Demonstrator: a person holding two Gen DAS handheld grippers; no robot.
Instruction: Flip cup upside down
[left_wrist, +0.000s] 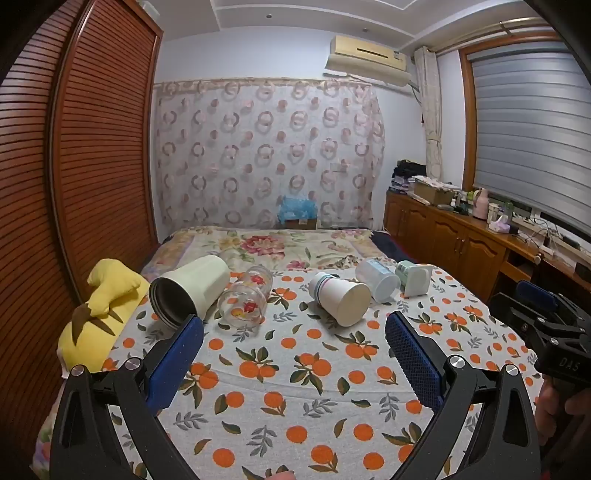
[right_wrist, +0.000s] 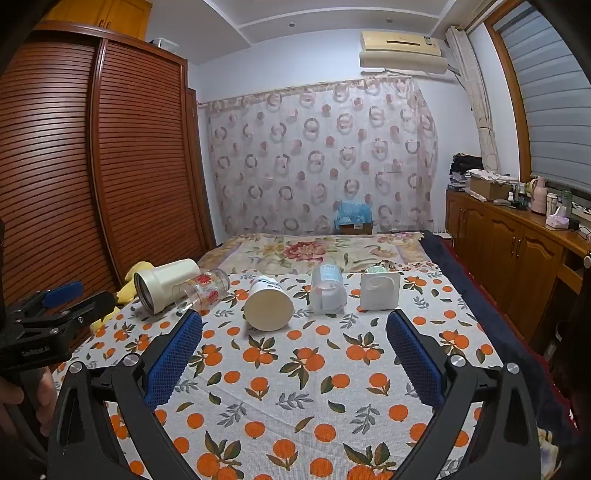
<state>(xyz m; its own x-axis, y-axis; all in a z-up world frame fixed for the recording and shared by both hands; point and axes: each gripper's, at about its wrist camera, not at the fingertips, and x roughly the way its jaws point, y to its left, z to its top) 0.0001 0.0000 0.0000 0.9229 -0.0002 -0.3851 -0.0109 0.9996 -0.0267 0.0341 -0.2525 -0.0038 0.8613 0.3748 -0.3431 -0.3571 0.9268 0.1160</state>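
Several cups lie on their sides in a row across an orange-print cloth (left_wrist: 295, 387) on a bed. From the left: a cream tumbler (left_wrist: 192, 290) (right_wrist: 162, 286), a clear glass with red flowers (left_wrist: 245, 297) (right_wrist: 203, 290), a white paper cup with stripes (left_wrist: 341, 297) (right_wrist: 267, 304), a translucent plastic cup (left_wrist: 376, 278) (right_wrist: 327, 290), and a white square-based cup with a green part (left_wrist: 413, 278) (right_wrist: 379, 291). My left gripper (left_wrist: 293, 332) is open and empty, held short of the row. My right gripper (right_wrist: 294, 330) is open and empty, nearest the paper cup.
A yellow plush toy (left_wrist: 107, 295) lies at the bed's left edge beside a wooden louvred wardrobe (left_wrist: 85, 177). A wooden cabinet (left_wrist: 461, 240) with clutter runs along the right wall. Each gripper shows at the edge of the other's view: the right one (left_wrist: 546, 325), the left one (right_wrist: 48, 314).
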